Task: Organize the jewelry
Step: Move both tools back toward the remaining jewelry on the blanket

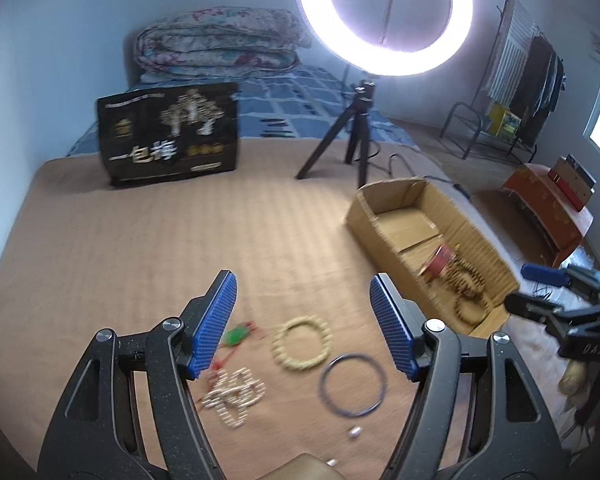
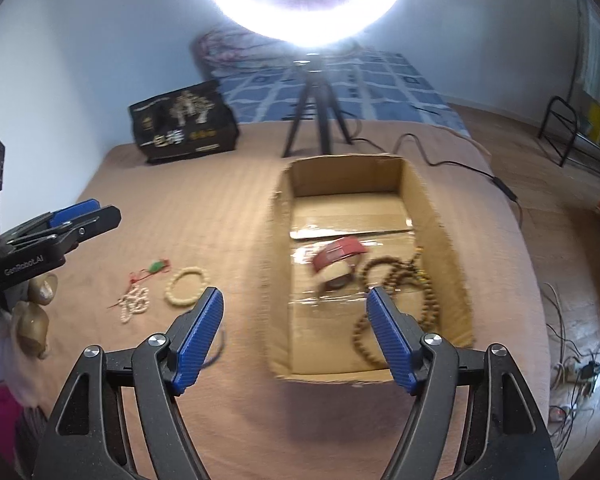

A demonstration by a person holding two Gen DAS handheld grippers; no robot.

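Cream bead bracelet (image 1: 302, 345) between left tool's (image 1: 303, 313) spread fingers (blurred)

You're facing a lit ring light (image 1: 384, 20) on a black tripod (image 1: 352, 136), pale blue walls (image 1: 60, 40), a folded quilt (image 1: 220, 44) behind.

The left black two-finger gripper with blue ribbed pads (image 1: 303, 322) has its jaws spread wide and grips nothing, positioned to the left of the open brown cardboard box (image 2: 428, 200). The right black two-finger gripper with blue ribbed pads (image 2: 295, 334) is likewise spread wide and unloaded, apparently hovering at the box's near edge.
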